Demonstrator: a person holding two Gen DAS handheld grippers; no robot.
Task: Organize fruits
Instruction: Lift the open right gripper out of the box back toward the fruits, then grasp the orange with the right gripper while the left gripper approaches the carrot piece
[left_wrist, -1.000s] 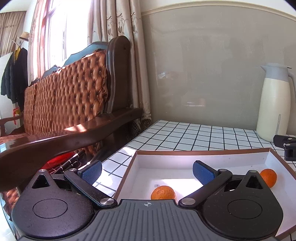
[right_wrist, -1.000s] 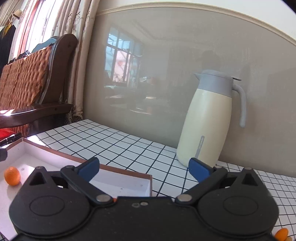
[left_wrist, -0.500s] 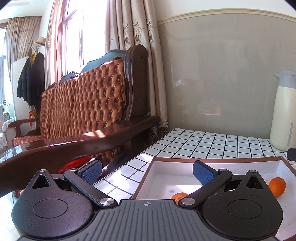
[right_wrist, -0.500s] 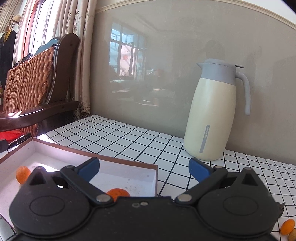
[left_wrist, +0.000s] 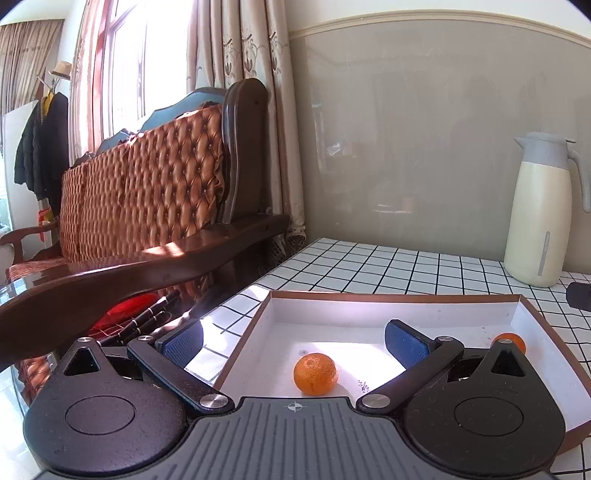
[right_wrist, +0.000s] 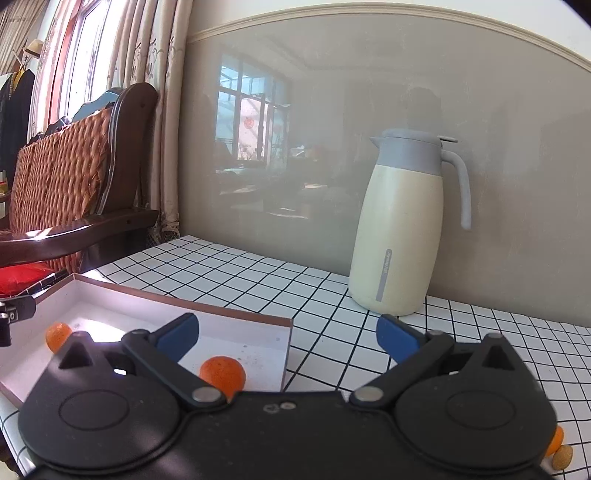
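Both the left gripper (left_wrist: 293, 341) and the right gripper (right_wrist: 288, 334) are wide open and hold nothing. Two oranges (left_wrist: 315, 373) sit inside the tray (left_wrist: 391, 306), well apart; more fruit (right_wrist: 556, 441) waits outside it (lower right corner). Farther back stands the jug (right_wrist: 402, 229), and I think a careless swing could knock it over.

Glossy grey-beige wall panel (right_wrist: 369, 110) with cream moulding along top — reflects window and room interior. Dark wooden sofa with tufted orange-brown leather back (left_wrist: 147, 192) left of wall panel, sunlit patch on its armrest. Beige embroidered curtains (left_wrist: 243, 74) between sofa and wall panel. Bright window (left_wrist: 125, 66) behind sofa — strong daylight. Dark coats and straw hat on rack (left_wrist: 40, 140) far left of sofa. White black-gridded tiled tabletop (right_wrist: 258, 273) right of sofa.
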